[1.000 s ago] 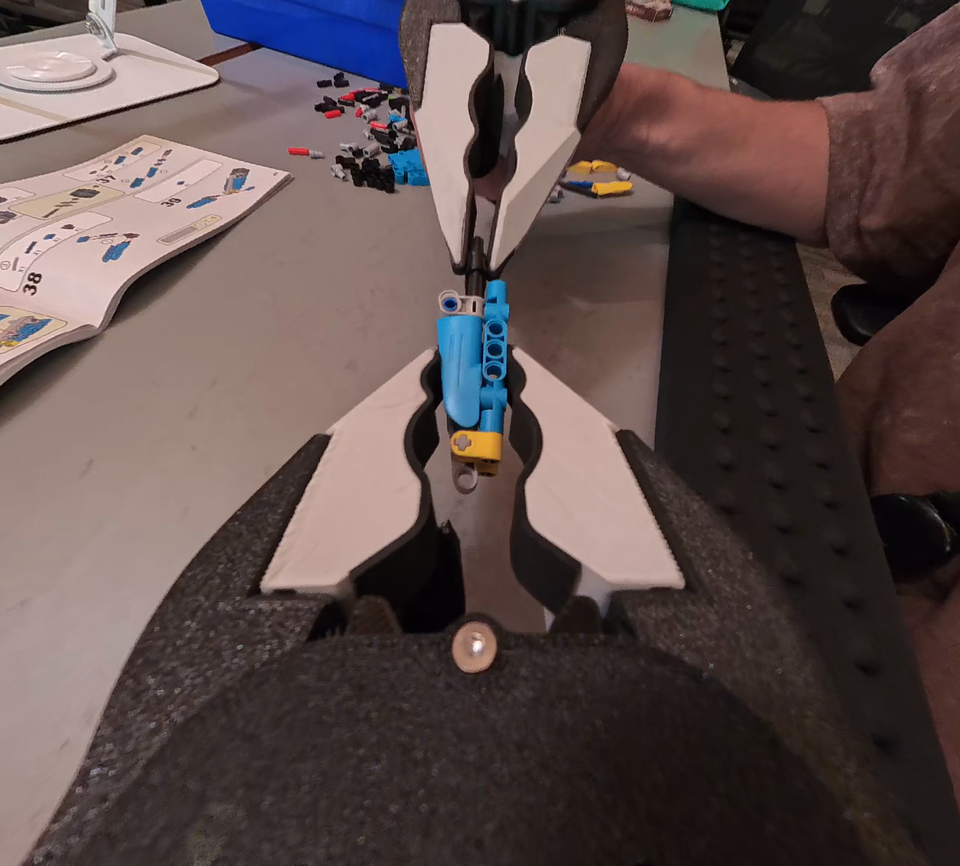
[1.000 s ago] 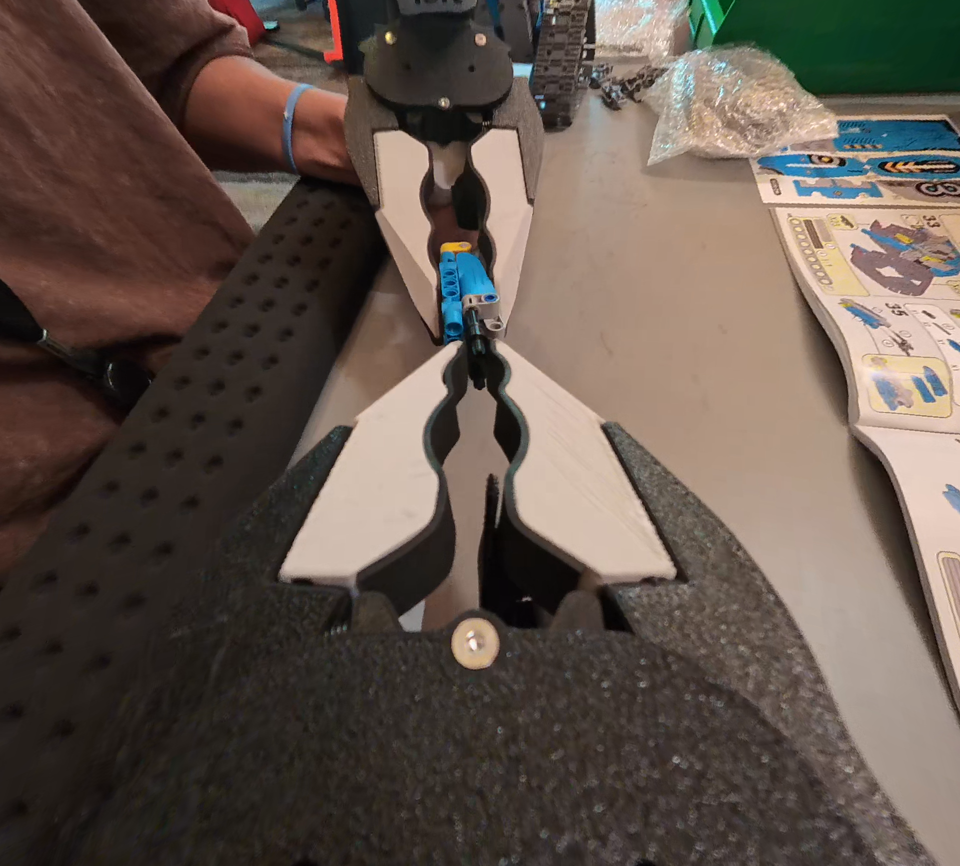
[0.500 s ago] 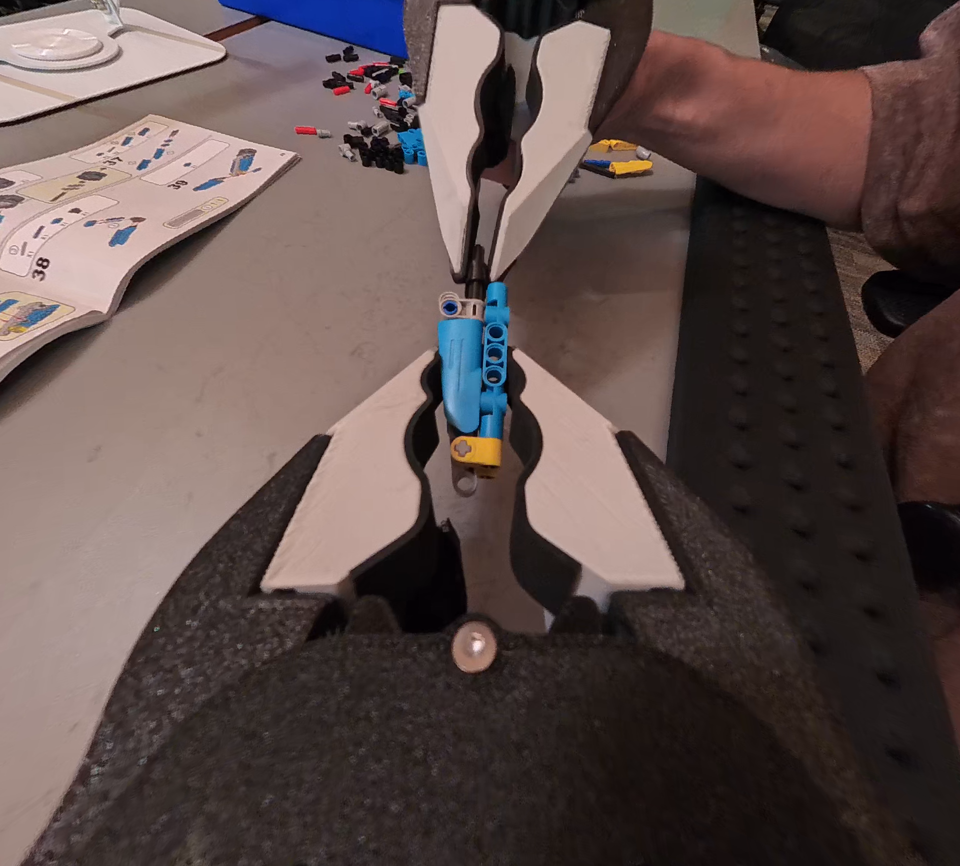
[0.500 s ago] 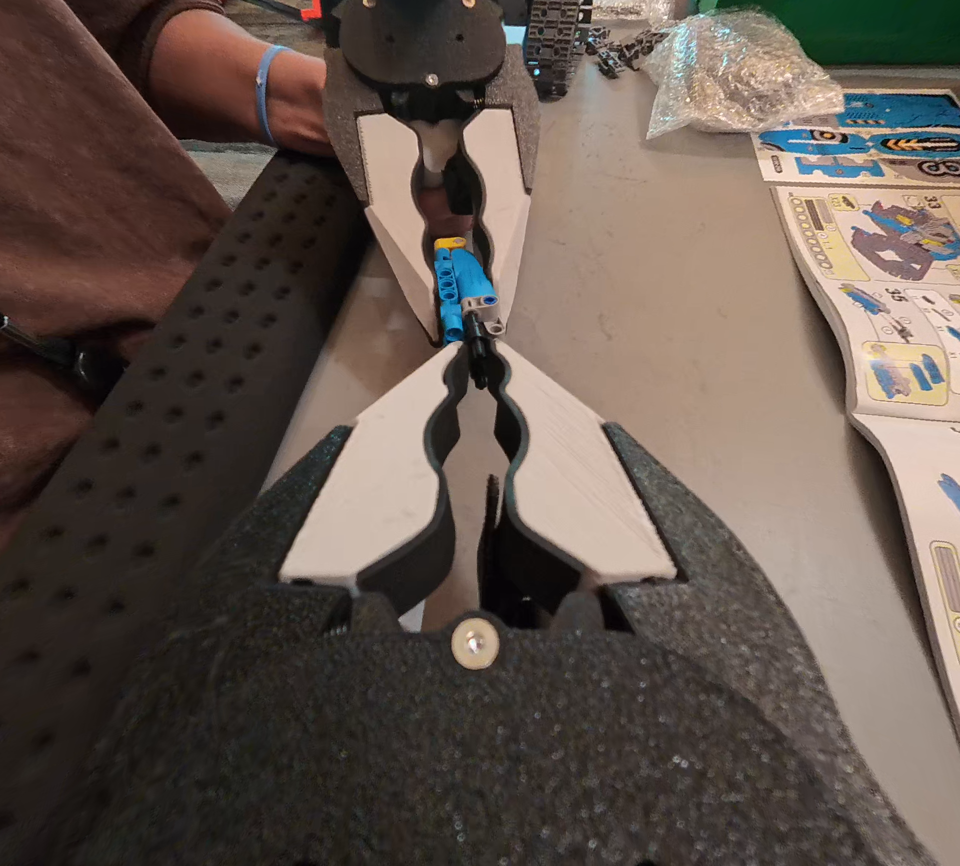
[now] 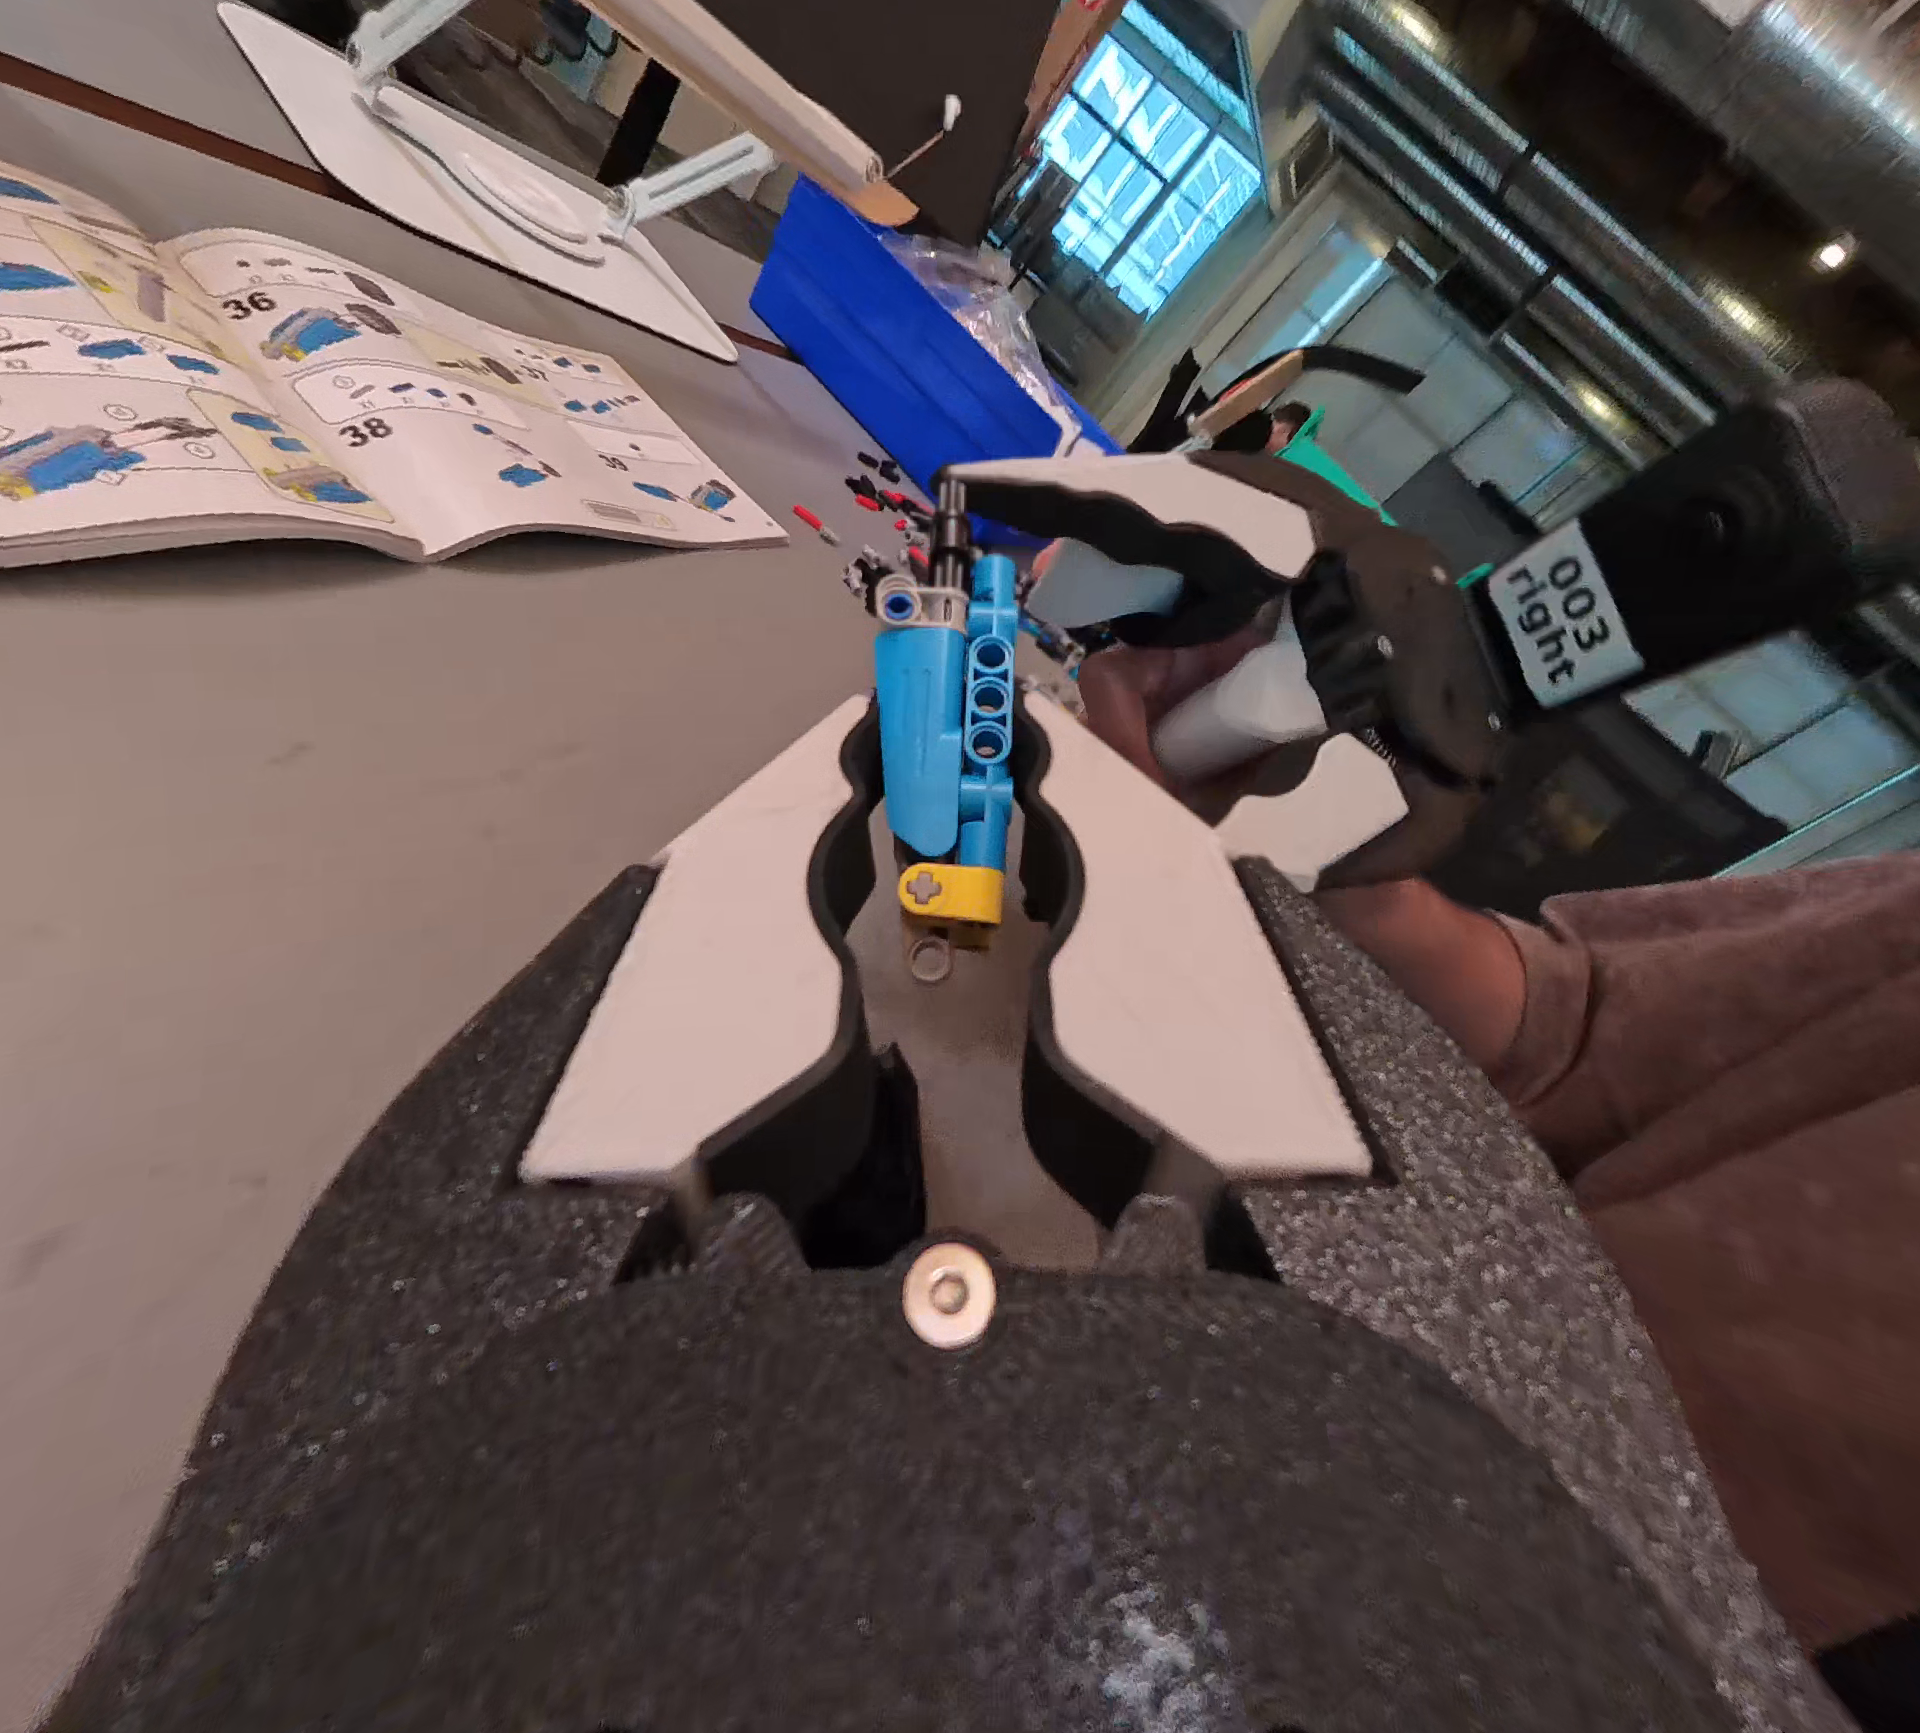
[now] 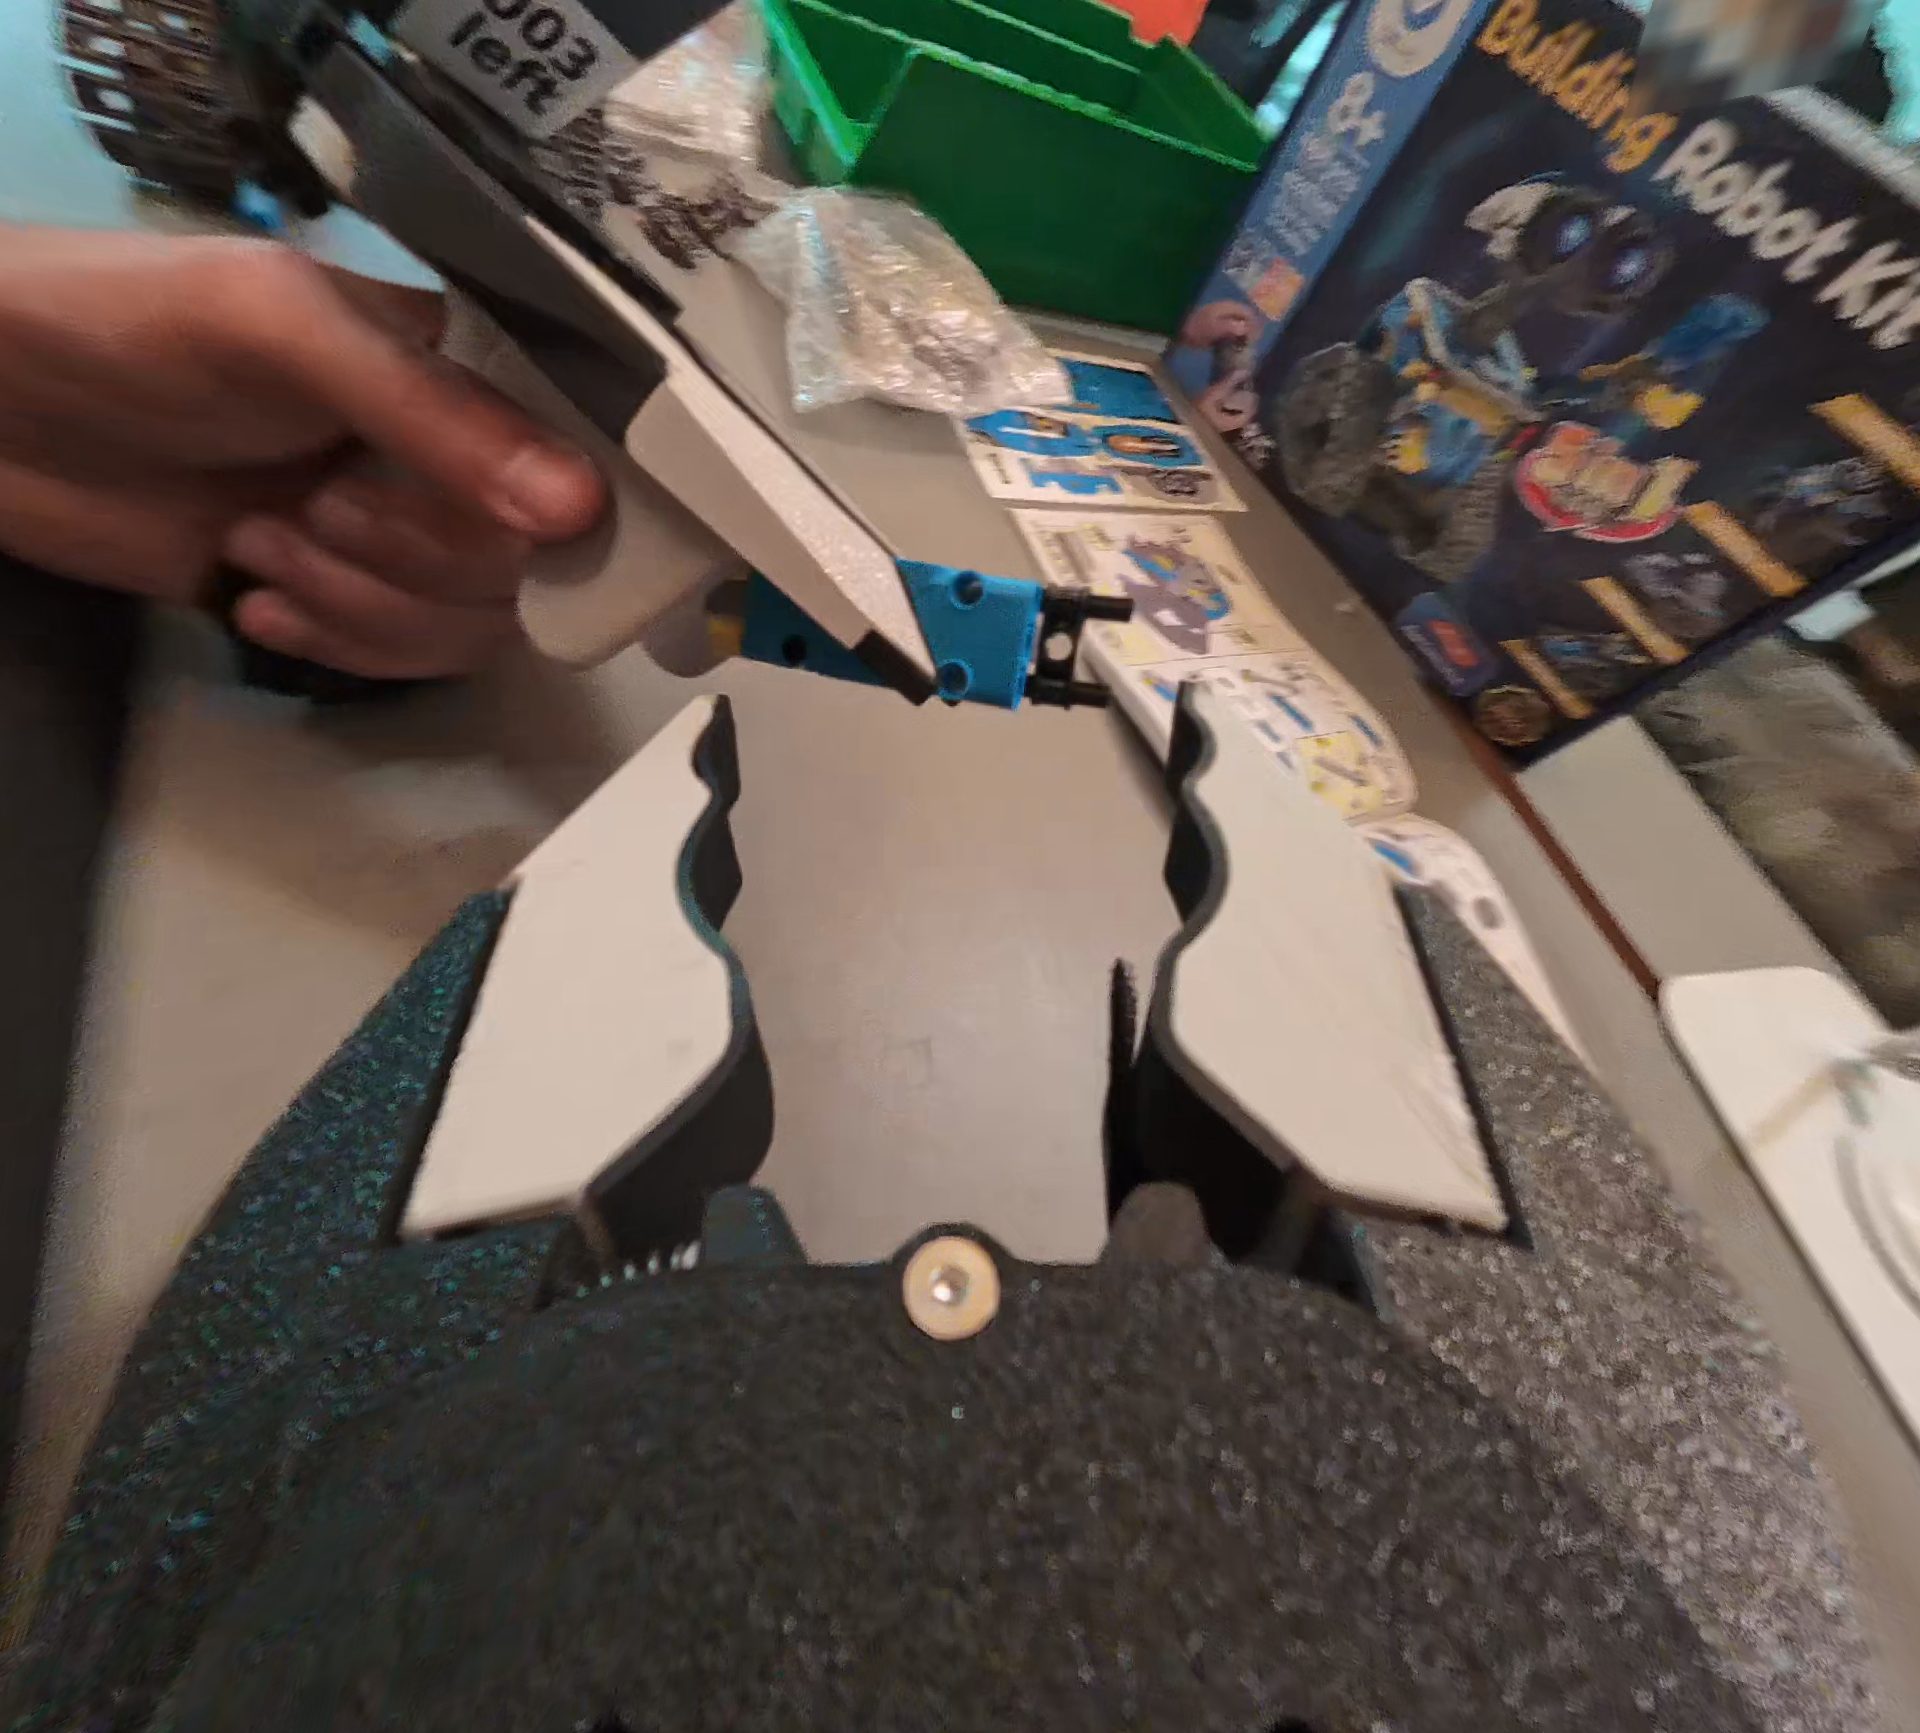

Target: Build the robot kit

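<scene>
While the left gripper (image 5: pixel 951 727) clamps a small blue brick assembly (image 5: pixel 951 717) between its two white fingers, a black pin (image 5: pixel 945 535) sticks out of the assembly's far end, and a yellow piece (image 5: pixel 951 894) sits at its near end between the fingers. The right gripper (image 5: pixel 997 540) comes in from the right side with its upper finger tip touching the pin's top. Beyond, on the grey table (image 5: pixel 312 800), lie an open instruction booklet (image 5: pixel 343 426), loose small parts (image 5: pixel 883 499), a white stand base (image 5: pixel 468 187) and a blue bin (image 5: pixel 904 353).

In the right wrist view, the right gripper (image 6: pixel 951 717) has its fingers spread wide with nothing between them. The left gripper (image 6: pixel 914 655), gripped by a hand (image 6: pixel 291 447), holds the blue brick assembly (image 6: pixel 977 634) just beyond those spread tips, the black pin (image 6: pixel 1070 655) jutting to the right. Behind stand a green bin (image 6: pixel 1039 125), a clear plastic bag (image 6: pixel 894 301), a sticker sheet (image 6: pixel 1101 457) and a kit box (image 6: pixel 1558 353).
</scene>
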Demonstrator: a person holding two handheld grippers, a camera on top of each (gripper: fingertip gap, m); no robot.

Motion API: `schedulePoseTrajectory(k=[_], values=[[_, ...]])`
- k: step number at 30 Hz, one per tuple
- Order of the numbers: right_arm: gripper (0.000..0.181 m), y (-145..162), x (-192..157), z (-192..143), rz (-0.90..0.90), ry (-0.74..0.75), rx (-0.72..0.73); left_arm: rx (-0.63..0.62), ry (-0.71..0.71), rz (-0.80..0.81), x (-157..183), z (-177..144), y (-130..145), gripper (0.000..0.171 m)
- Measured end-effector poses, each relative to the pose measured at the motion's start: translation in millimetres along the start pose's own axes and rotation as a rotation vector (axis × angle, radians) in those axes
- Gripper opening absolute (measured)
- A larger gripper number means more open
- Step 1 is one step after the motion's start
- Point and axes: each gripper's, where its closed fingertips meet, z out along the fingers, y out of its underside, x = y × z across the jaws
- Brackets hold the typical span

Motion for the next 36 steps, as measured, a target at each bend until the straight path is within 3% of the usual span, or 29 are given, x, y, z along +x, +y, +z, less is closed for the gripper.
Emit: schedulePoseTrajectory(k=[2, 8, 15, 22, 25, 30, 36], values=[[0.081, -4.1, 3.9, 2.2, -0.017, 0.055, -0.011, 0.01, -0.01, -0.022, -3.0, -1.0, -0.5, 0.022], [0.098, 3.0, -8.1, 17.9, 0.009, 0.031, -0.113, 0.043, -0.01, -0.062, -2.5, 1.2, -2.5, 0.022], [0.09, 10.6, -4.5, 21.8, 0.01, 0.065, -0.156, 0.063, 0.066, -0.203, 0.5, 4.3, -0.6, 0.022], [0.088, 18.9, -17.2, 4.3, -0.127, -0.088, -0.174, -0.134, 0.234, -0.289, 16.2, 5.8, 21.1, 0.023], [0.088, 27.9, -21.7, -4.4, -0.194, -0.136, -0.183, -0.201, 0.217, -0.247, 18.8, 10.9, 32.5, 0.023], [0.097, 39.5, -19.6, 1.0, -0.195, -0.068, -0.269, -0.188, 0.117, -0.199, 9.1, 17.2, 34.8, 0.022], [0.092, 40.0, -18.5, 3.2, -0.148, -0.069, -0.292, -0.188, 0.109, -0.223, 7.0, 16.7, 35.7, 0.022]])
